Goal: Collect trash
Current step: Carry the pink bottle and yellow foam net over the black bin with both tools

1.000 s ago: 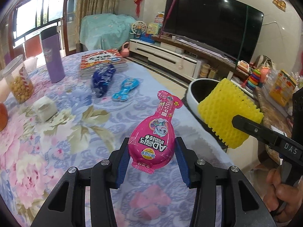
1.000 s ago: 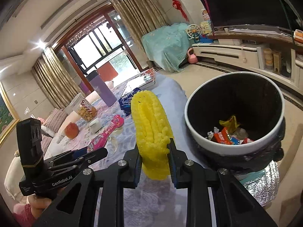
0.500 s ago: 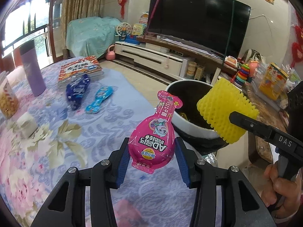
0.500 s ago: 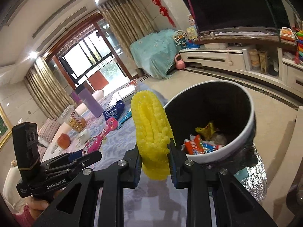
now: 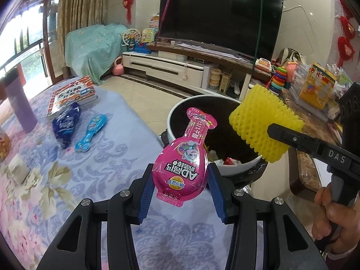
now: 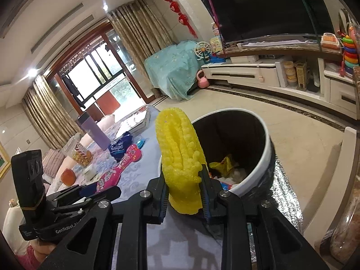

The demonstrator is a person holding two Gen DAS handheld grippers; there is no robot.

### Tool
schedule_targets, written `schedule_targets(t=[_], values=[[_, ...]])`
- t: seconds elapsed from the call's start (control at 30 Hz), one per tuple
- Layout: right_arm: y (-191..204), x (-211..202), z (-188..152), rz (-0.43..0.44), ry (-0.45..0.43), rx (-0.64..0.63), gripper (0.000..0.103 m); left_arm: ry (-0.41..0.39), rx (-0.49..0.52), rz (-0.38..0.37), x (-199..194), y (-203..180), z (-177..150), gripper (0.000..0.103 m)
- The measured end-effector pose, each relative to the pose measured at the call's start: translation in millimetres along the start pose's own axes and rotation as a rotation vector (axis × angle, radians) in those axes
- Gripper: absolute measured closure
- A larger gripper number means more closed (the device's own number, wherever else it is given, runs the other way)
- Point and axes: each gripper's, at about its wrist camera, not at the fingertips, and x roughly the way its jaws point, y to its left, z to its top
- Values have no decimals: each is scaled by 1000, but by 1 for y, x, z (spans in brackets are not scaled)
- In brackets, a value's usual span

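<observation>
Left wrist view: left gripper (image 5: 181, 187) clamps a pink snack pouch (image 5: 183, 162) at the near rim of the trash bin (image 5: 238, 168).
Right wrist view alone looks deep into the bin's wrappers (image 6: 221, 166); the right gripper (image 6: 183, 196), jaws narrow, pinches yellow foam netting (image 6: 180, 155) at that rim. Since a second ago, both grippers have come closer to the bin, and the blue packets (image 5: 66, 124) lie farther behind.
</observation>
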Motion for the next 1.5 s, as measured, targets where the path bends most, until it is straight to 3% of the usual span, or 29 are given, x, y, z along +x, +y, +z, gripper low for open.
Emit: schedule_targets(t=[0.57, 1.5], values=[[-26, 16, 26, -47, 52, -14, 79, 22, 40, 0, 45, -19, 34, 58], [-45, 44, 43, -72, 131, -22, 78, 69, 66, 9, 90, -32, 56, 57]])
